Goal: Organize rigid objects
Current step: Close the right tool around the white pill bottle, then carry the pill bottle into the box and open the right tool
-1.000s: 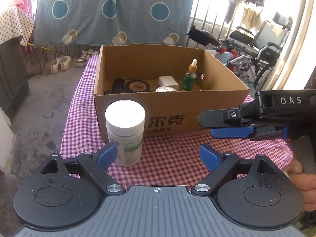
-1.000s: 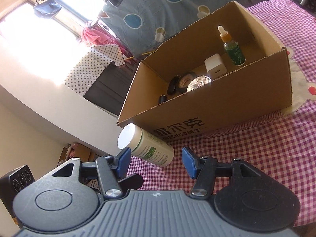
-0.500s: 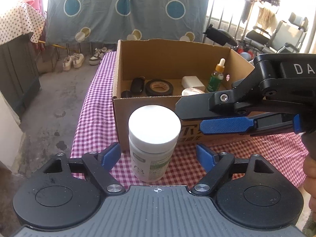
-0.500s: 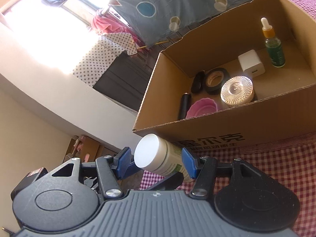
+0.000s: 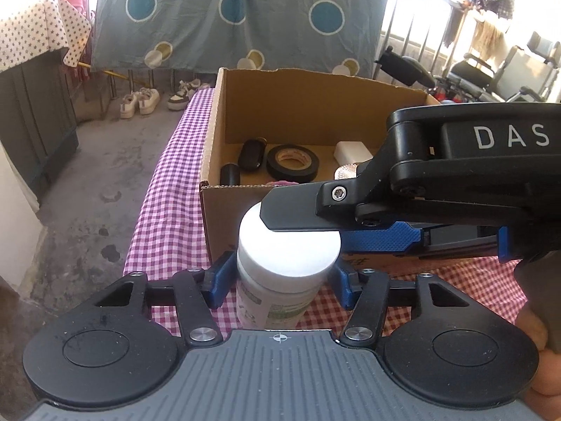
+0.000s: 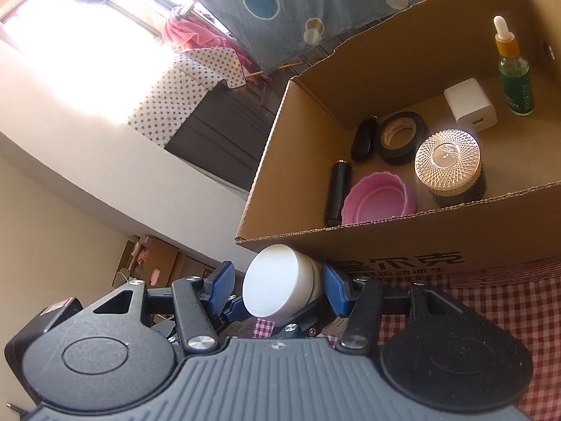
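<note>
A white pill bottle (image 5: 284,252) with a green label stands on the checked cloth in front of the cardboard box (image 5: 217,210). My left gripper (image 5: 280,280) is closing around its body, and both blue pads touch its sides. From the right, my right gripper's fingers (image 5: 298,210) reach across the bottle's lid. In the right wrist view the bottle's lid (image 6: 277,287) lies between the closing jaws of my right gripper (image 6: 277,287). The right pad touches the bottle's neck. A small gap remains at the left pad.
The cardboard box (image 6: 385,245) holds a black tape roll (image 6: 399,137), a white charger (image 6: 470,105), a green dropper bottle (image 6: 515,80), a pink cup (image 6: 378,198), a patterned round jar (image 6: 447,158) and black items. The table's left edge (image 5: 147,210) drops to the floor. A hand (image 5: 540,361) shows at right.
My left gripper came up to the bottle and its jaws narrowed onto it. My right gripper slid in from the right until the lid sat between its pads.
</note>
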A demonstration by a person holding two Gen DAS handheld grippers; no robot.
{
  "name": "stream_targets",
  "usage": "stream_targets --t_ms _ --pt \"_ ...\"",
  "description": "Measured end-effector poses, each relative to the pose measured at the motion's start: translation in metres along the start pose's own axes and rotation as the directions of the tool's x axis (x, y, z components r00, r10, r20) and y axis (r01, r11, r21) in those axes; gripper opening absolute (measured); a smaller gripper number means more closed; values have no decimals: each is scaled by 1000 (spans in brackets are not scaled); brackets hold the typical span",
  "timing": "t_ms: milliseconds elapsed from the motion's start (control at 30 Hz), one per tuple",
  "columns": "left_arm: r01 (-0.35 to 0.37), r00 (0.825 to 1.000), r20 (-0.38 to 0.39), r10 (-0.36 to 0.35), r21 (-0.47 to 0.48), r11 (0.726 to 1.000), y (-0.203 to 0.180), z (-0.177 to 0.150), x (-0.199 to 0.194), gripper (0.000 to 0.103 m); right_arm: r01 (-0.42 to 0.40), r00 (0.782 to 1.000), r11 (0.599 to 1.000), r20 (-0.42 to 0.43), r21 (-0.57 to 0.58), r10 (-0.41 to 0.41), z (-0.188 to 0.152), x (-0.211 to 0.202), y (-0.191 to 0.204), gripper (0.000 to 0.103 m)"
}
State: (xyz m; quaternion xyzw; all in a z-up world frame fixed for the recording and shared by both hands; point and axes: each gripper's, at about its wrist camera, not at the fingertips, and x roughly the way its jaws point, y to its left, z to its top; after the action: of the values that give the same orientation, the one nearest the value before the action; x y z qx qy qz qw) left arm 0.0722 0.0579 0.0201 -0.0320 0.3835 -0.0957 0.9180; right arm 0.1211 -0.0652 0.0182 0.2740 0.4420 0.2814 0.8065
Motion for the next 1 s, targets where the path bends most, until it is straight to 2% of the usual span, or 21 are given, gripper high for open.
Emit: stream_targets --t_ms 167,633,1000 --pt "-14 1000 8 14 -7 1000 1 1 0 55 5 1000 1000 3 3 -5 -1 0 -2 46" --pt "-23 999 46 23 11 1000 -7 2 -18 54 -3 1000 999 28 -33 4 -6 -20 11 45" --pt "-50 986 160 40 59 997 -30 16 -66 53 -56 990 992 125 -116 70 -8 -71 45 46"
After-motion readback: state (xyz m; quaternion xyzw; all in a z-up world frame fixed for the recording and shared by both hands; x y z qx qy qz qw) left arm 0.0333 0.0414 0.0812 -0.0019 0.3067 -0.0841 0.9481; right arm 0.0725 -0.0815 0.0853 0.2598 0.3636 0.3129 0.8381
